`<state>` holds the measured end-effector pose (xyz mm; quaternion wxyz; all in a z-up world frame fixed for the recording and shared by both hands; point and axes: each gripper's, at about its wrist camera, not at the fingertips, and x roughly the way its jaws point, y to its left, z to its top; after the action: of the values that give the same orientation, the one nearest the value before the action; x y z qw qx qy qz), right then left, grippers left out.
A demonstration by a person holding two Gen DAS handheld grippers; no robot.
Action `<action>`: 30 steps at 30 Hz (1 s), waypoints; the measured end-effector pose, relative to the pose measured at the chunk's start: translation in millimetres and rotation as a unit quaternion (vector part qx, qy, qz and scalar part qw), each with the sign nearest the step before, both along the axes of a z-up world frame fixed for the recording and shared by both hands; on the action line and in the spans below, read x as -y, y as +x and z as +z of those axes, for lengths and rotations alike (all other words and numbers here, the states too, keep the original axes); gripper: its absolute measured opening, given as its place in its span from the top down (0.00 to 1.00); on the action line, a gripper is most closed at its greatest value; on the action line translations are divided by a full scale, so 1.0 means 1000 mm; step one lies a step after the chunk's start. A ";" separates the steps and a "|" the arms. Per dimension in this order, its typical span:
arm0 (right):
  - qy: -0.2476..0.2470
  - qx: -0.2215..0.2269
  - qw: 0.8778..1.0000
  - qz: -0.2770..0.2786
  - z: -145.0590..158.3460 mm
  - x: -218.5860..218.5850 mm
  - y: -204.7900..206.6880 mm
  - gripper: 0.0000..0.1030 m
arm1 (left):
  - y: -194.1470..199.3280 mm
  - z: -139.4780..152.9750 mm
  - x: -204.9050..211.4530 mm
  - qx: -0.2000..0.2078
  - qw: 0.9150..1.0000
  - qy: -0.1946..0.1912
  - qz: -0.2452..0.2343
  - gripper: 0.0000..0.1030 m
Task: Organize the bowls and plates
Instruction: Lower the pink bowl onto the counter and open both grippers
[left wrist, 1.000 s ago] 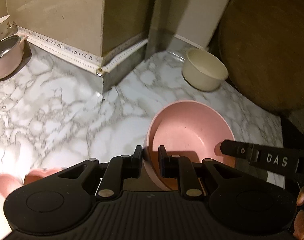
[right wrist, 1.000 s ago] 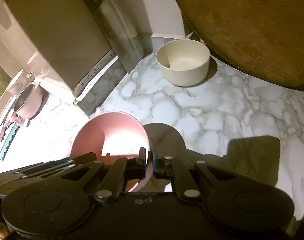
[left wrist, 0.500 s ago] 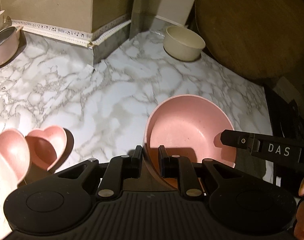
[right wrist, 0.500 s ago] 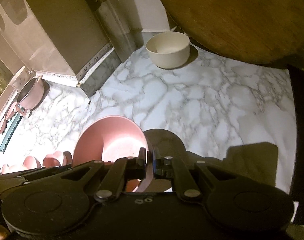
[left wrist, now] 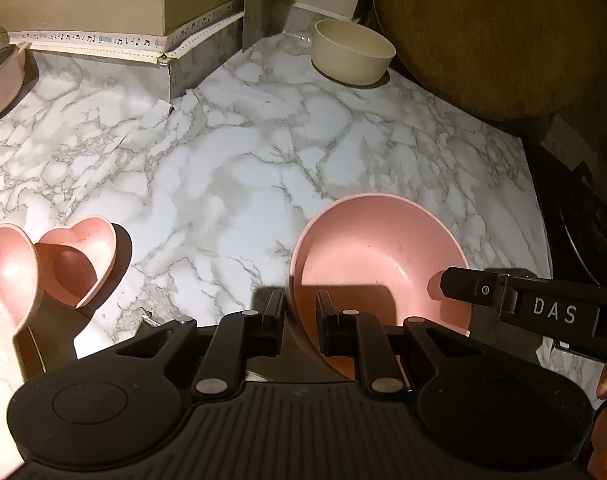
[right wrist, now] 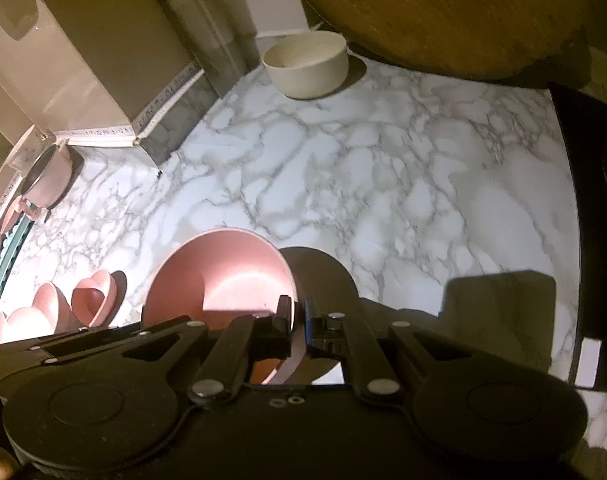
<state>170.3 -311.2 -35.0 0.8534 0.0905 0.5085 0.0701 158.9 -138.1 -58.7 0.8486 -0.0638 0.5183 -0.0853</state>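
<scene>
A large pink bowl [left wrist: 377,258] is held above the marble counter [left wrist: 231,184] by both grippers. My left gripper [left wrist: 300,312] is shut on its left rim. My right gripper [right wrist: 299,320] is shut on its right rim, and the bowl [right wrist: 223,276] shows left of those fingers. The right gripper's finger [left wrist: 479,290] reaches into the left wrist view. A cream bowl [left wrist: 353,56] stands at the back of the counter and also shows in the right wrist view [right wrist: 307,64]. Pink heart-shaped bowls [left wrist: 77,260] sit at the left; they show too in the right wrist view [right wrist: 93,300].
A round wooden board [left wrist: 491,32] leans at the back right. A beige box with patterned tape [left wrist: 103,0] stands at the back left. A pink pot [left wrist: 1,80] sits at the far left. The counter's right edge [right wrist: 567,208] drops to a dark area.
Both grippers have pulled back from the cream bowl with the pink bowl still held. The heart-shaped bowls have come into view at the left.
</scene>
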 end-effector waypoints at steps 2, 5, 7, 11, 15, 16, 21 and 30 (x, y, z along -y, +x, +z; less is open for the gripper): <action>-0.001 -0.003 1.000 -0.001 -0.002 0.000 0.000 0.95 | 0.000 -0.003 0.001 -0.003 1.000 0.001 -0.002 0.85; 0.000 -0.006 1.000 -0.004 -0.004 0.001 0.000 0.95 | 0.000 -0.007 0.003 -0.008 1.000 0.003 -0.007 0.85; -0.001 -0.009 1.000 -0.006 -0.006 0.002 0.000 0.95 | 0.000 -0.008 0.003 -0.010 1.000 0.004 -0.007 0.85; 0.000 -0.015 1.000 -0.009 -0.010 0.002 0.001 0.95 | 0.002 -0.010 0.002 -0.011 1.000 0.005 -0.009 0.85; 0.000 -0.018 1.000 -0.010 -0.011 0.001 0.003 0.95 | 0.003 -0.011 0.003 -0.012 1.000 0.006 -0.010 0.85; -0.001 -0.019 1.000 -0.010 -0.012 0.001 0.003 0.95 | 0.004 -0.011 0.003 -0.012 1.000 0.005 -0.010 0.85; 0.000 -0.020 1.000 -0.009 -0.011 0.000 0.004 0.92 | 0.005 -0.011 0.001 -0.015 1.000 0.002 -0.012 0.85; -0.002 -0.011 1.000 -0.005 -0.005 -0.002 0.000 0.83 | 0.000 -0.001 -0.001 0.001 1.000 0.005 -0.017 0.85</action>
<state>170.6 -309.4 -39.7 0.8482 0.0920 0.5177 0.0633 159.2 -137.2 -59.6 0.8476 -0.0505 0.5191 -0.0974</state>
